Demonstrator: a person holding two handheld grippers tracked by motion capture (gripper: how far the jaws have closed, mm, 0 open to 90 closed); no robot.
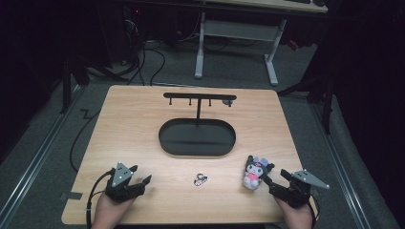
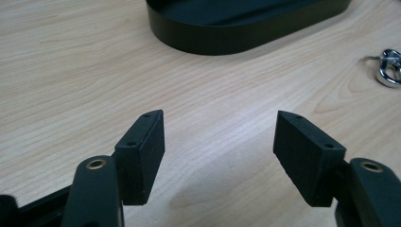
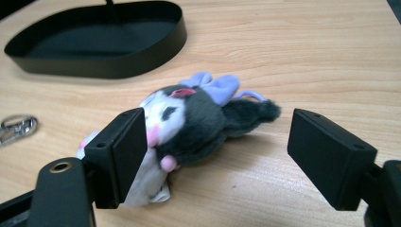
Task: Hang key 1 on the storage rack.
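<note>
A small plush toy (image 1: 254,172), dark grey with a white face and a lilac bow, lies on its side at the table's front right. My right gripper (image 1: 274,177) is just in front of it, open. In the right gripper view the toy (image 3: 194,118) lies between and just beyond the wide-spread jaws of the right gripper (image 3: 217,137), its body close by the left pad. My left gripper (image 1: 141,173) rests at the front left, open, with bare wood between its jaws in the left gripper view (image 2: 220,142). A metal keyring clasp (image 1: 200,180) lies between the two grippers.
A black oval tray (image 1: 197,152) sits mid-table with a thin post and a hook bar (image 1: 199,98) rising from it. Its wall (image 2: 213,42) stands ahead of the left gripper, the clasp (image 2: 390,68) to the right. Desk legs and cables are beyond the table.
</note>
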